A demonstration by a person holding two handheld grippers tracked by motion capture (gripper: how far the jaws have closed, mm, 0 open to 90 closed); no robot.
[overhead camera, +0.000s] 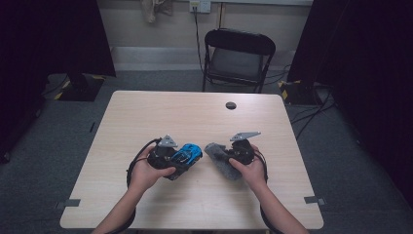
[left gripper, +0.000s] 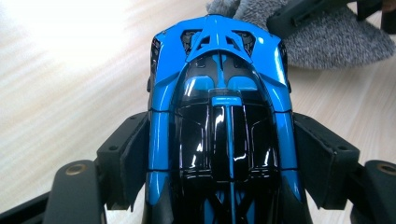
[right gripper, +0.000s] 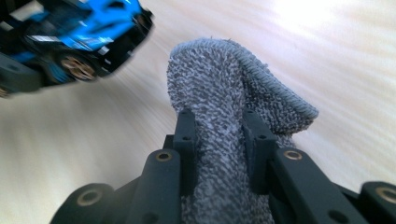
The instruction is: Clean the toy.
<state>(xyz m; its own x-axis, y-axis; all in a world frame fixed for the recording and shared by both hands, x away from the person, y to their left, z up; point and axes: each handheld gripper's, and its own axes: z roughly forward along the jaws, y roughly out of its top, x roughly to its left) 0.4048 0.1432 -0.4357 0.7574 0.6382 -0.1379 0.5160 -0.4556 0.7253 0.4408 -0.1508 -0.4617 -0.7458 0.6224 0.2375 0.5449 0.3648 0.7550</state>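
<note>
Toy car's (left gripper: 219,116) rear cut off, cloth (right gripper: 224,121) base behind claws

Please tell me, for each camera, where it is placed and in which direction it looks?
High view: above the person's side, looking forward and down at table; both forearms show.
Left gripper view: on left gripper, looking along jaws clamping blue toy car.
Right gripper view: on right gripper, jaws pinching grey cloth.
All views share car and cloth.

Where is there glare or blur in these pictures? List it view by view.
High view: dim, even light, dark curtains at both sides. Left gripper view: the table washes out white at upper left, and highlights streak the blue toy car. Right gripper view: the car is smeared, the grey cloth sharp, with glare at upper right.
</note>
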